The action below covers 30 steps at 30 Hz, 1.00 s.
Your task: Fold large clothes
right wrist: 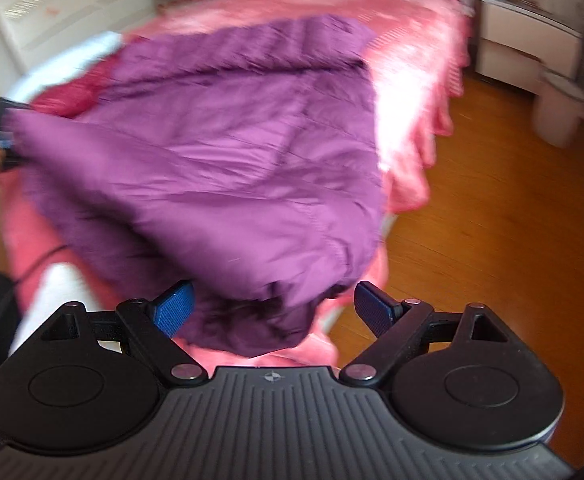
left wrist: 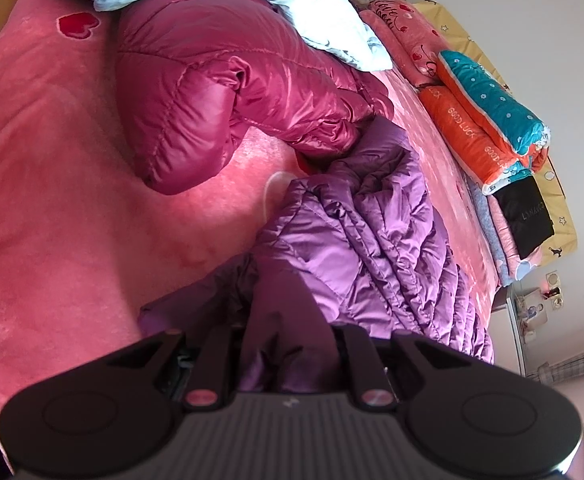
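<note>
Purple quilted jacket [left wrist: 356,240] fabric sits clamped between the nearly closed fingers of the left gripper [left wrist: 282,320], which pinch a fold at its near edge. Right gripper [right wrist: 274,306] is spread wide, blue pads [right wrist: 174,310] clear of the jacket's hem. Beyond, on the pink bedspread [left wrist: 52,160], lies a magenta puffer coat [left wrist: 212,92], with folded blankets [left wrist: 488,120] farthest back.

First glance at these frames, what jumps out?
The purple puffer jacket sprawled over the pink bed, one edge pinched in the left gripper. Behind it lies a glossy magenta jacket; the right gripper gapes open at the purple hem.
</note>
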### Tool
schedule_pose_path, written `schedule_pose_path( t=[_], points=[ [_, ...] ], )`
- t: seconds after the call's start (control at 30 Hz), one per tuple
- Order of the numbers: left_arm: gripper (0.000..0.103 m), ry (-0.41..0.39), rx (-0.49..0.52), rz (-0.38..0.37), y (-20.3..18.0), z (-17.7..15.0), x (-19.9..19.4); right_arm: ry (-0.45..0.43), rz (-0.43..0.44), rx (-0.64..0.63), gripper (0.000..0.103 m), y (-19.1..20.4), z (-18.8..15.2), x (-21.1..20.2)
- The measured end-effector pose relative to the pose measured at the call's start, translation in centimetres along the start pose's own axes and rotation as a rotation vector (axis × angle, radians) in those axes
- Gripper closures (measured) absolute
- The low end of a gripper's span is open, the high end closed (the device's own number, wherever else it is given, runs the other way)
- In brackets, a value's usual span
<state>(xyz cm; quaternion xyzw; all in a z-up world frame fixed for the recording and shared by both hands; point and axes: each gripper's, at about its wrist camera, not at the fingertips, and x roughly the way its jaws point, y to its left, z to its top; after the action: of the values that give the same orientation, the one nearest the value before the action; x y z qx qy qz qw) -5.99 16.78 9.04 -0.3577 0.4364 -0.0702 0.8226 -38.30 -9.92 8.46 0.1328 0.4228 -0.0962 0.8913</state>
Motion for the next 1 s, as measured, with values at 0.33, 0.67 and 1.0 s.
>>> schedule_pose_path(
  t=[0.33, 0.67, 1.0],
  points=[
    [0.090, 0.001, 0.001, -0.030, 1.1, -0.2, -1.4, 0.032, -0.158, 0.084, 0.045, 0.4, 0.3, 3.9],
    [0.090, 0.023, 0.038, -0.093, 3.4, -1.5, -6.1, -0.212, 0.045, 0.503, 0.084, -7.0, -0.6, -2.1],
    [0.091, 0.023, 0.061, -0.154, 2.7, -1.7, -8.9, -0.388, 0.175, 0.654, 0.090, -8.7, 0.5, -3.4]
  ],
)
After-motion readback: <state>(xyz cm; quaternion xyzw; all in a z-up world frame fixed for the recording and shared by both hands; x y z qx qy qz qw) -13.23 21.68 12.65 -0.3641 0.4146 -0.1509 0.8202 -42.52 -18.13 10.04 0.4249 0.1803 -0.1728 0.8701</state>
